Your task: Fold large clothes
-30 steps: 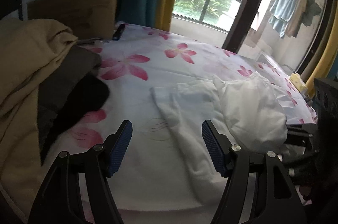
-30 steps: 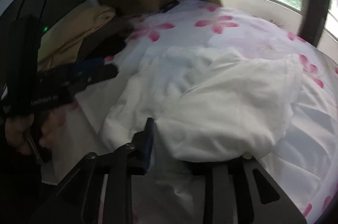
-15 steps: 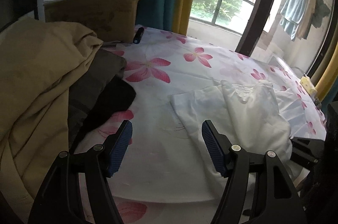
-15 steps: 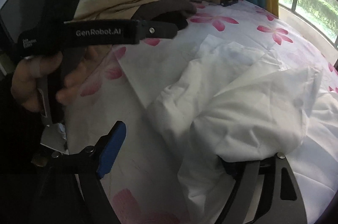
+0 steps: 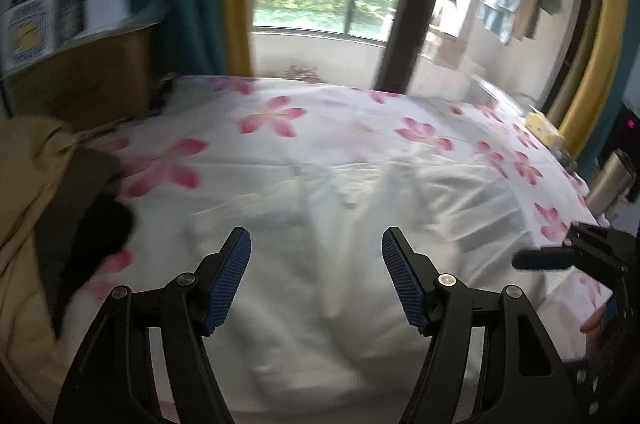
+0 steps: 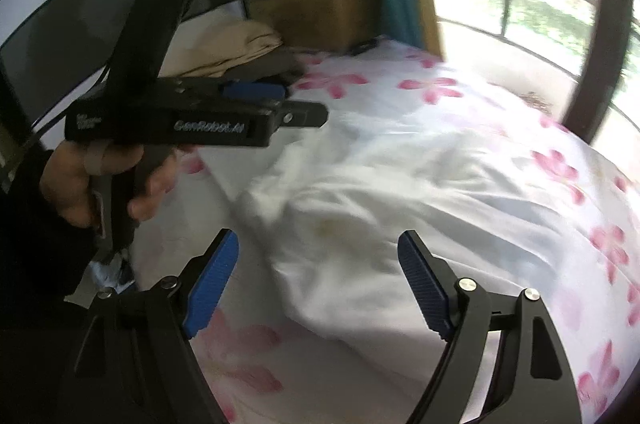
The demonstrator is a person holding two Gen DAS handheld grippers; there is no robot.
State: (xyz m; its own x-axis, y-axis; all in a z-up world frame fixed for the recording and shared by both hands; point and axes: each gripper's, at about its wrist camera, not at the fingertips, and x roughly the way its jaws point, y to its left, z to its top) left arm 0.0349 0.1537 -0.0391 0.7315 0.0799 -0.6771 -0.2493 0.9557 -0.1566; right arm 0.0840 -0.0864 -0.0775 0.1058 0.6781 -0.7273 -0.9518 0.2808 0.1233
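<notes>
White garment (image 6: pixel 384 192) | crumpled on floral sheet (image 5: pixel 280 128) (blurred) | both grippers (image 5: pixel 316 272) (image 6: pixel 318 276) wide, empty

Left gripper (image 5: pixel 316 276) gapes wide; right gripper (image 6: pixel 318 280) likewise

"GenRobot.AI" in white — on the black left claw (image 6: pixel 304 115) body, nothing else legible

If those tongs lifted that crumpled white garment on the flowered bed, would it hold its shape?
Probably not: the crumpled white fabric garment lies in soft folds, so it would likely droop. It looks thin, probably light. Pushed, it would likely bunch against the flowered bedsheet rather than slide.
</notes>
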